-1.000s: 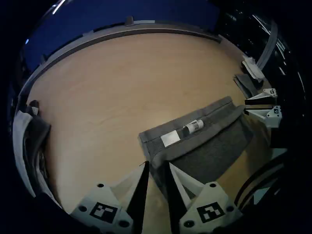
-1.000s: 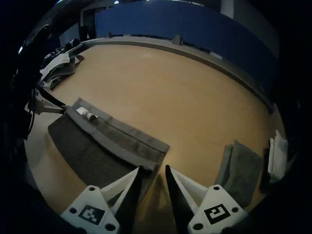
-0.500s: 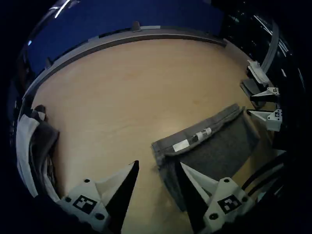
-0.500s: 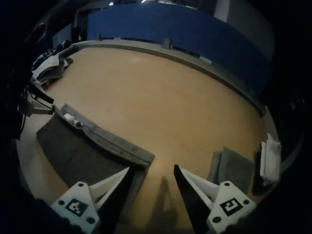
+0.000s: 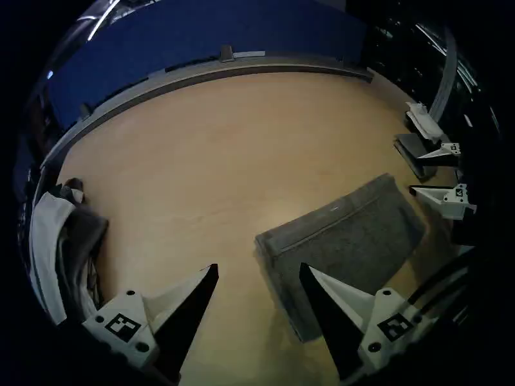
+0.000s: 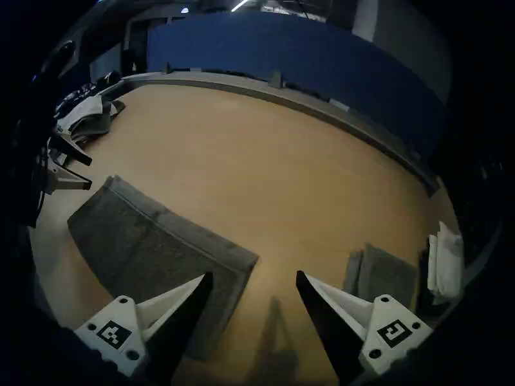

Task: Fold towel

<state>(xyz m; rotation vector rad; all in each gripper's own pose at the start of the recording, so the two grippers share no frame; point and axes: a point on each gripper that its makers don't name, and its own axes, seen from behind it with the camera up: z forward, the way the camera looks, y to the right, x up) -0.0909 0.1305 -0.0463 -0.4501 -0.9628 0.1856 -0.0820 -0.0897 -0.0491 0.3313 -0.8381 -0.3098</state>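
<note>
Towel (image 5: 347,238) flat, just past L gripper (image 5: 258,265).

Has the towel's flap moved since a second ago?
Yes: the towel folded forward, toward the far rim of the table, and lies flat; left gripper and right gripper are open.

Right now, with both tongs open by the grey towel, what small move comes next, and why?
Probably lower each pair to a near corner of the towel and pinch it for another fold: the left tongs and right tongs stand open, empty, and the towel lies flat on the table.
</note>
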